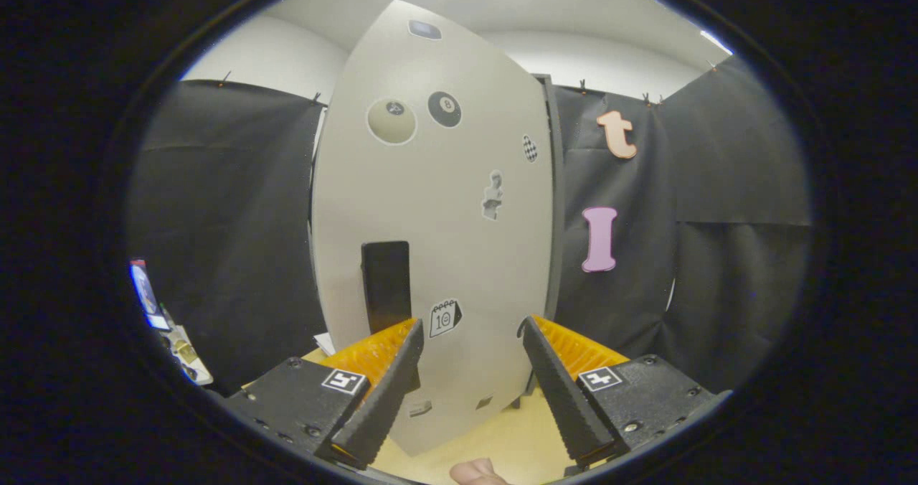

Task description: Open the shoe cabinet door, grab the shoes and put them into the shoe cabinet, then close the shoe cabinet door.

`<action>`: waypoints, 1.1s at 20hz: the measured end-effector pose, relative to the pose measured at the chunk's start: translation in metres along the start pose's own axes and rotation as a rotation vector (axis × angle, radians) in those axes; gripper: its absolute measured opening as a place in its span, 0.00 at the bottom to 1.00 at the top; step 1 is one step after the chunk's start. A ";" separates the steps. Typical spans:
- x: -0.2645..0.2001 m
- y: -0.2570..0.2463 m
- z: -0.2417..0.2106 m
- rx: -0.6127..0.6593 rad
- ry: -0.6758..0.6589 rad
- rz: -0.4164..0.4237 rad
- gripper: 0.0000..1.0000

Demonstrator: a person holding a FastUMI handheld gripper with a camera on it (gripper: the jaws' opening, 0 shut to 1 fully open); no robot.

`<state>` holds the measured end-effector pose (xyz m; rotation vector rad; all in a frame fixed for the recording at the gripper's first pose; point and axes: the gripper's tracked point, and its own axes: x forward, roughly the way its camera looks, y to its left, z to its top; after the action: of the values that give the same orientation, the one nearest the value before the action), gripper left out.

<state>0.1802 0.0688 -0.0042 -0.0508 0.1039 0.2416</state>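
A tall light-grey shoe cabinet door [430,205] with several stickers stands just ahead of my fingers. A dark upright handle [386,284] sits on its lower left part, right above my left fingertip. My gripper [471,331] is open, with only the door face showing between the fingers. The door's right edge meets a dark cabinet frame [554,205]. Whether the door is fully closed I cannot tell.
The cabinet stands on a pale wooden floor [495,435]. Black cloth walls close in on the left and right. A few small items [168,327] lie low at the far left. A fingertip [477,473] of the person's hand shows below the gripper.
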 end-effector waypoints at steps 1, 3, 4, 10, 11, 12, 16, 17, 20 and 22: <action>0.005 0.012 -0.002 0.001 0.009 0.027 0.94; 0.013 0.030 -0.009 -0.012 0.035 0.066 0.95; 0.015 0.034 -0.012 -0.022 0.043 0.068 0.97; 0.018 0.057 -0.022 -0.020 0.046 0.085 0.97; 0.018 0.060 -0.024 -0.012 0.049 0.085 0.97; 0.017 0.062 -0.025 -0.007 0.048 0.089 0.97; 0.011 0.059 -0.030 -0.028 0.023 0.030 0.97; 0.011 0.058 -0.037 -0.010 0.031 0.006 0.97; 0.006 0.066 -0.049 0.025 0.026 -0.029 0.97; 0.003 0.064 -0.052 0.015 0.012 -0.065 0.97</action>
<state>0.1631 0.1282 -0.0590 -0.0403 0.1161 0.1755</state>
